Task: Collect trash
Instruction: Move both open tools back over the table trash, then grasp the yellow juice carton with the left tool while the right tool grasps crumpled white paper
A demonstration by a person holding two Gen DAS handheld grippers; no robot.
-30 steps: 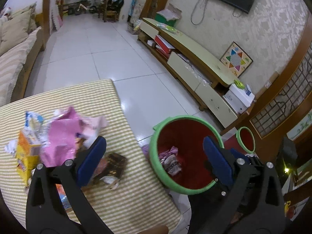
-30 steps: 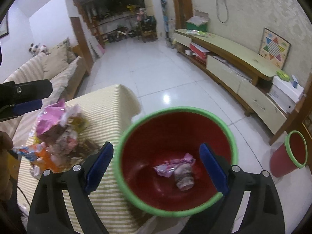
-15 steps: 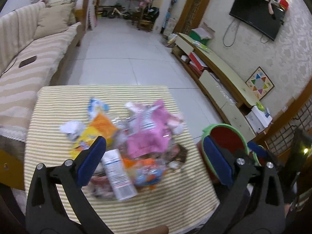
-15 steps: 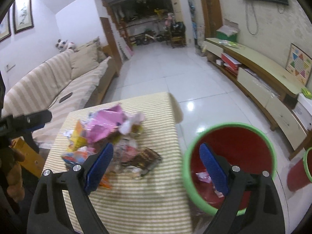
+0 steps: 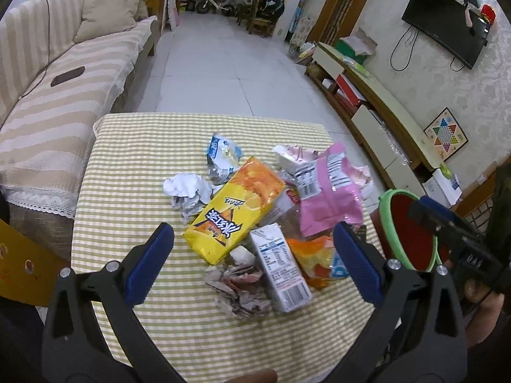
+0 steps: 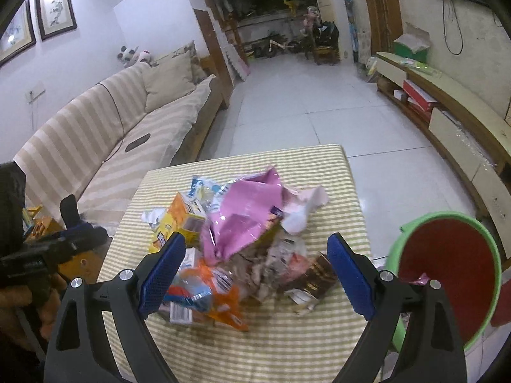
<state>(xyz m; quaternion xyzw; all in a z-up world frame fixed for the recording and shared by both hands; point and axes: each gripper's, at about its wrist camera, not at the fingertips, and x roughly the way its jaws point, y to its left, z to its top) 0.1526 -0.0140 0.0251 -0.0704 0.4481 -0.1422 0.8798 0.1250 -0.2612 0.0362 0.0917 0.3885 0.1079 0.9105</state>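
- Two tools hang above a small desk [image 5: 134, 166] covered in a yellow-and-white striped cloth; a beige striped sofa [image 5: 48, 95] stands off its left side.
- Left tool [image 5: 252, 255], seen from its own camera: blue pads spread wide, nothing between them, hovering over the near part of the trash heap.
- Leftmost in the heap, in that same view, lies a crumpled white paper ball [image 5: 188, 191], with a crushed blue-and-white wrapper [image 5: 222, 156] just behind it.
- Next comes a flat yellow-orange drink carton [image 5: 236, 210], lying tilted and resting against the paper ball.
- Below it sit a white rectangular carton with a barcode [image 5: 281, 271] and a wad of crumpled brownish paper [image 5: 239, 290], touching each other.
- Further right: a pink foil snack bag [image 5: 329, 201] on top of the pile, and an orange plastic wrapper [image 5: 316, 258] beneath it.
- Right tool [image 6: 255, 265], in its own view: jaws equally wide apart, empty, over the heap's near edge; a dark brown glossy wrapper [image 6: 316, 274] lies by its right pad.
- Farthest right, a red bin with a green rim [image 6: 447, 274] stands on the floor beside the desk; a scrap of pink wrapper shows inside.
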